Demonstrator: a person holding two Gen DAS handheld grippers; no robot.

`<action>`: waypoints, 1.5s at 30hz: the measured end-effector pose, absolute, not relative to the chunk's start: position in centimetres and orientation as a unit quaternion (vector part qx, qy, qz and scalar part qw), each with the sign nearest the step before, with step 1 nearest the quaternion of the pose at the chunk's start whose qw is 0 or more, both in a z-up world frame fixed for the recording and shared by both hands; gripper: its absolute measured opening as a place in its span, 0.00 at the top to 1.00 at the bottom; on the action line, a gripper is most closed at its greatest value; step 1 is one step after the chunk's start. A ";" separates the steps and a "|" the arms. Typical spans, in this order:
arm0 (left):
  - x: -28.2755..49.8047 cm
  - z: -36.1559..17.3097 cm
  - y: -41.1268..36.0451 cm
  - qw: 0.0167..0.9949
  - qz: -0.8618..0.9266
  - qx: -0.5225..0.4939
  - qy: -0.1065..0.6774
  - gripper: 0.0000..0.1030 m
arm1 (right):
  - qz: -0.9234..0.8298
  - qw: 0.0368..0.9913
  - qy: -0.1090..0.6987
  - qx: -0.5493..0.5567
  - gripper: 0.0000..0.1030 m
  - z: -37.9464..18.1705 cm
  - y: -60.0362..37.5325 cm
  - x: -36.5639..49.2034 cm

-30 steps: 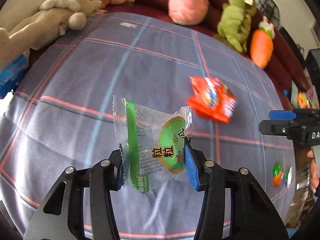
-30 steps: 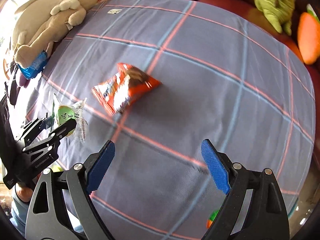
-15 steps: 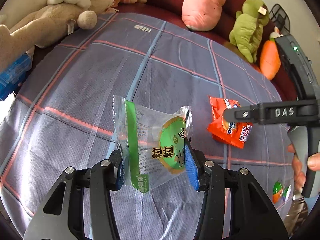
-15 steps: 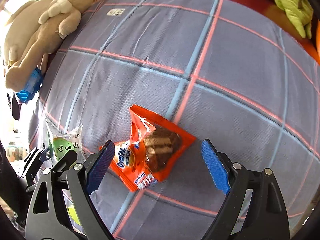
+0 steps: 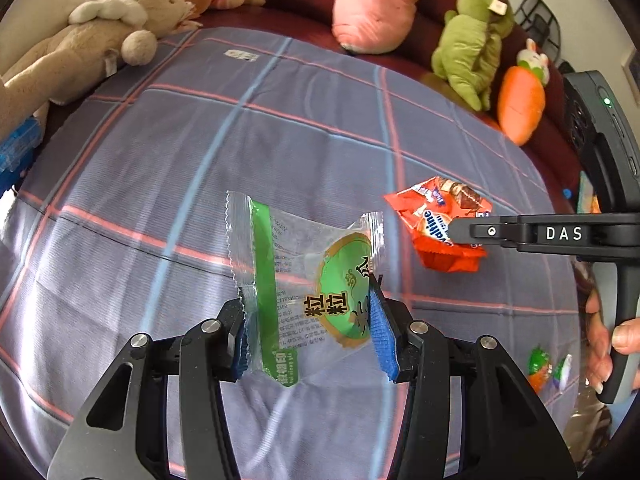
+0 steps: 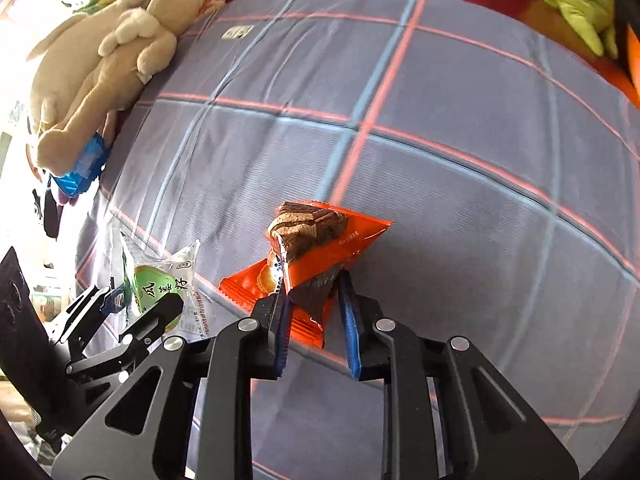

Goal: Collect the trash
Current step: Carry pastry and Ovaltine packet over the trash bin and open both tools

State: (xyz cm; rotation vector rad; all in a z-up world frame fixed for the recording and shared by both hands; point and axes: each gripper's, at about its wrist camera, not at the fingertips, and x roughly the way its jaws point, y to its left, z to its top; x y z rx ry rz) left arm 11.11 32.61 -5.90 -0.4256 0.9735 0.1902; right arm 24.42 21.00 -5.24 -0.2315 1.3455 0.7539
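A clear and green snack wrapper (image 5: 280, 264) hangs above the checked blanket (image 5: 280, 128), and my left gripper (image 5: 308, 304) is shut on its lower part. The same wrapper (image 6: 160, 280) and left gripper (image 6: 136, 304) show at the lower left of the right wrist view. An orange snack wrapper (image 6: 316, 236) lies on the blanket (image 6: 440, 120). My right gripper (image 6: 312, 292) is closing on it, and the foil is pinched up into a ridge between the blue pads. From the left wrist view, one right finger (image 5: 472, 232) lies across that orange wrapper (image 5: 432, 248).
Plush toys ring the blanket: a beige rabbit (image 5: 80, 44), a pink one (image 5: 376, 4), a green one (image 5: 472, 40) and a carrot (image 5: 520, 108). A blue box (image 6: 82, 168) sits at the left edge. Small green and orange wrappers (image 5: 538, 364) lie at the right edge.
The right gripper came down over the orange wrapper and its jaws closed from wide apart to a pinch on it. The left gripper kept hold of the green wrapper.
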 end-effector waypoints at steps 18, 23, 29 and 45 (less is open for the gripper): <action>13.1 -3.1 17.7 0.875 -0.024 -0.137 0.464 0.52 | 0.271 0.772 0.573 -0.036 0.85 -1.8 0.8 21.3; 14.0 -2.5 13.0 0.876 -0.054 -0.111 0.467 0.52 | 0.247 0.785 0.568 -0.008 0.85 -1.5 -4.9 20.8; 14.9 -1.5 7.2 0.876 -0.093 -0.089 0.466 0.52 | 0.210 0.798 0.564 0.020 0.85 -1.7 -11.9 20.2; 17.7 -1.1 -11.2 0.853 -0.204 0.013 0.480 0.52 | 0.114 0.838 0.520 0.121 0.85 -1.8 -32.3 16.1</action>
